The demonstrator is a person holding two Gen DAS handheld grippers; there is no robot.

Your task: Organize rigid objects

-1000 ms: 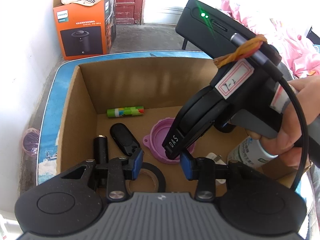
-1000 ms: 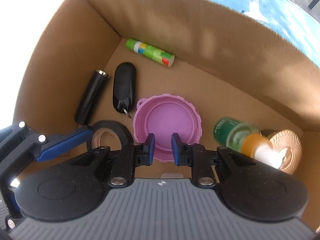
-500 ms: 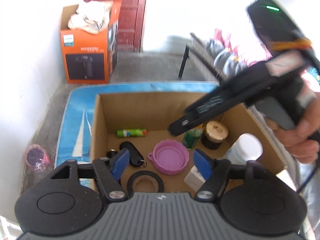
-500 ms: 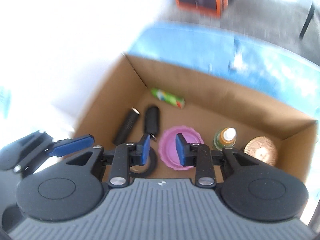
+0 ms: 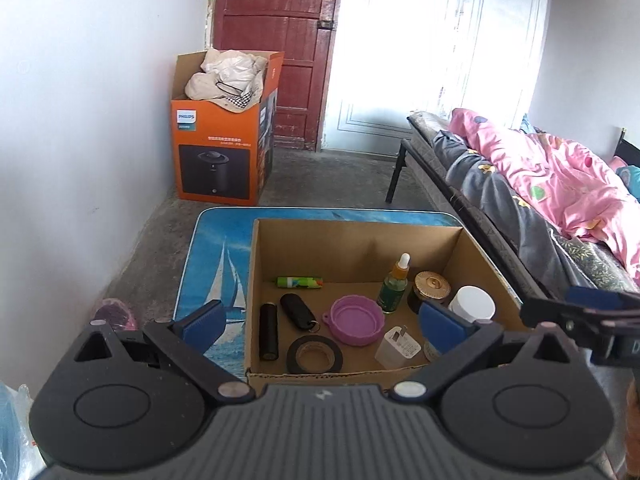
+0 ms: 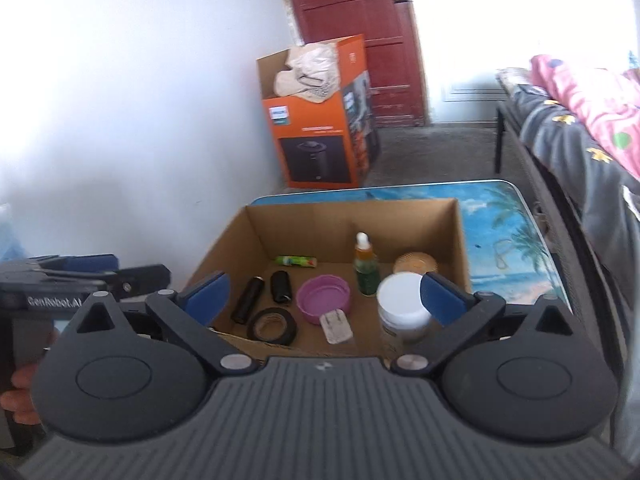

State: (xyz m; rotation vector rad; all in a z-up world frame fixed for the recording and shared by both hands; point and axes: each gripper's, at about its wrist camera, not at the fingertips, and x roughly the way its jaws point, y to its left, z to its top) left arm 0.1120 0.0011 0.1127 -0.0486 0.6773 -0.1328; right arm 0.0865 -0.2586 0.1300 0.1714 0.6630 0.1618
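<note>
Two grippers: both held back from the box, each with its jaws spread wide and nothing between the blue pads; both sets of jaws have just been opening.
Left gripper (image 5: 322,326): seen from its own camera above the near edge of the box; its pads frame the box from either side without touching it.
Right gripper (image 6: 324,292): likewise above the near edge; in the left view its tip (image 5: 580,312) shows at the right border, apart from the box.
Table (image 5: 216,264): low top with a blue sea and sailboat print, carrying the box.
Cardboard box (image 5: 352,236): open-topped, standing on the table, holding every small item.
White-lidded jar (image 5: 472,303): at the right wall of the box, upright.
Bronze-lidded jar (image 5: 431,286): just behind the white one.
Purple lid (image 5: 354,320): lying hollow side up near the middle of the floor.
Tape roll (image 5: 315,355): black, flat, near the front wall.
Dropper bottle (image 5: 394,286): green, upright, between the purple lid and the bronze-lidded jar.
Black cylinder (image 5: 269,338): lying at the left side.
Key fob (image 5: 298,312): black, just beside the cylinder.
White charger (image 5: 398,347): lying near the front, right of the tape.
Green tube (image 5: 300,282): lying along the back wall.
</note>
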